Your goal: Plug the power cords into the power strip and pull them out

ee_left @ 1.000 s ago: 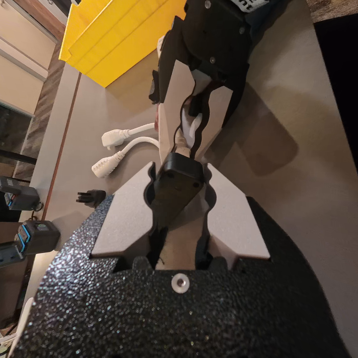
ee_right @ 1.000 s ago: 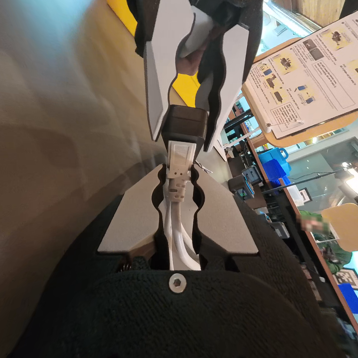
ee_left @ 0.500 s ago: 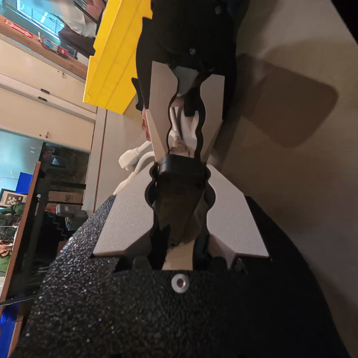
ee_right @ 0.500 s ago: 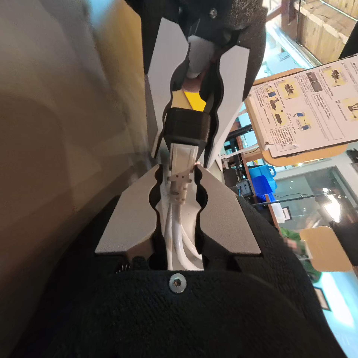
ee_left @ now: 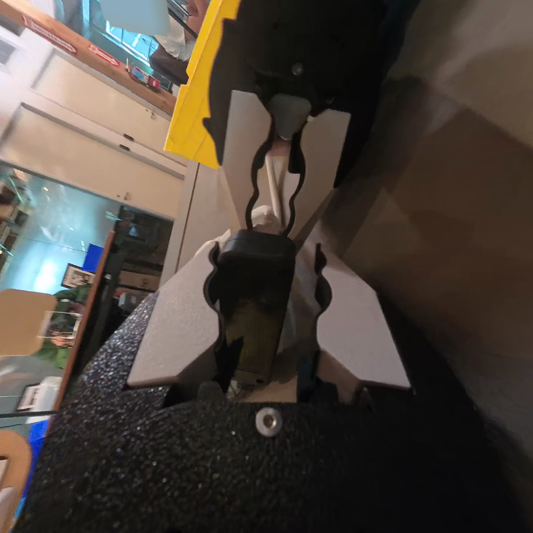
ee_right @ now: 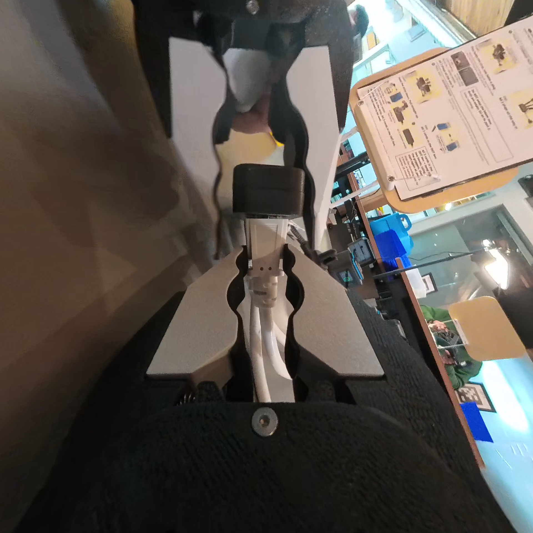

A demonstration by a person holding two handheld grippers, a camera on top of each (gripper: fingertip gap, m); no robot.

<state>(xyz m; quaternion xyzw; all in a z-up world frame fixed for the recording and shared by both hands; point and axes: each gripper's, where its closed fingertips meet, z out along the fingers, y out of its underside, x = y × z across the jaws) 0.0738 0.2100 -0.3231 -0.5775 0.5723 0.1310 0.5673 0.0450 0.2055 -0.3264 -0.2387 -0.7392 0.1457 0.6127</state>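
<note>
The two grippers are facing each other nose to nose above the grey table [ee_left: 450,202], w/ the yellow bin [ee_left: 196,95] standing behind the far one. The whole thing is turning on one line: the long axis of the black power strip [ee_left: 255,291] and the long axis of the white plug [ee_right: 265,245] are lying nearly on the same straight line, running from one gripper to the other.

The left gripper [ee_left: 265,259] is holding the power strip lengthwise betw. its fingers, the end of the strip pointing away from the camera toward the right gripper. Its jaws are closed onto the strip's sides, as far as I can see; the right side is partly hidden by smth white behind.

The right gripper [ee_right: 266,253] is clamped on the white plug body, the white cord [ee_right: 259,346] trailing back betw. the fingers. The plug's front end is touching the strip's end face; the pins are not visible, so prob. it is seated or nearly seated.

Judging from this, the next move, push or pull, should be going straight along this shared axis, no sideways tilt, otherwise the pins may bind.
</note>
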